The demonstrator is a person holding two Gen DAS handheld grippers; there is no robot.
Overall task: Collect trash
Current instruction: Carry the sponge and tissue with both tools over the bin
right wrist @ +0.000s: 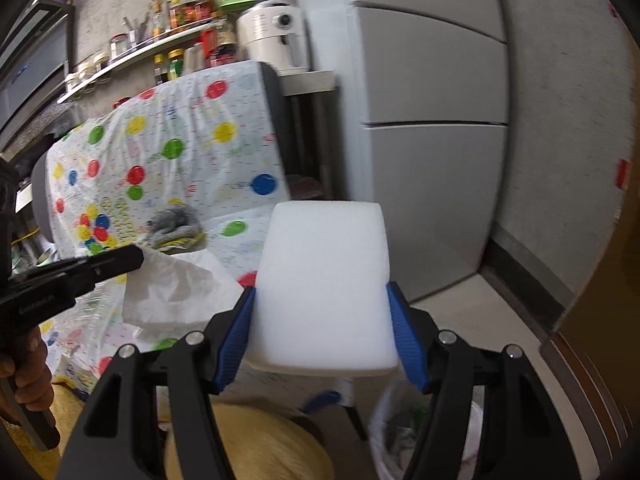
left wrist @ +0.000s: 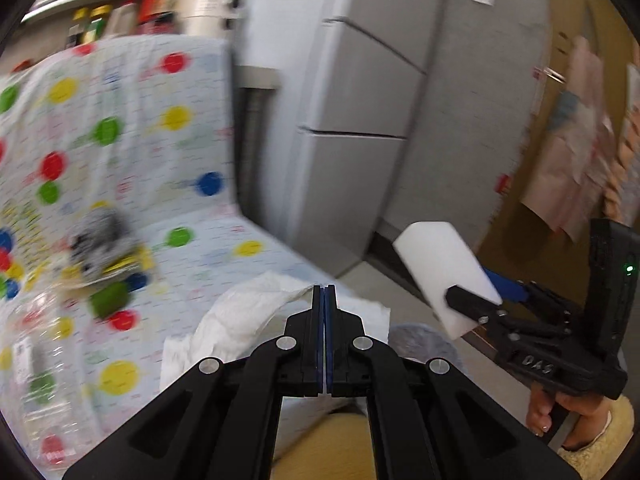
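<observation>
My left gripper (left wrist: 324, 292) is shut on a crumpled white tissue (left wrist: 240, 320) and holds it above the chair seat; it also shows in the right wrist view (right wrist: 138, 258) with the tissue (right wrist: 176, 288) hanging from it. My right gripper (right wrist: 322, 312) is shut on a white foam block (right wrist: 324, 280); in the left wrist view this gripper (left wrist: 476, 302) holds the block (left wrist: 444, 272) up at the right. A grey crumpled wad (right wrist: 174, 224) on a yellow wrapper lies on the seat. A clear plastic bottle (left wrist: 38, 364) lies at the left.
The chair is draped in a white sheet with coloured dots (right wrist: 180, 148). A bin lined with a clear bag (right wrist: 400, 436) stands on the floor below my right gripper. A grey fridge (right wrist: 432, 120) stands behind. A shelf of jars (right wrist: 160, 44) is at the back left.
</observation>
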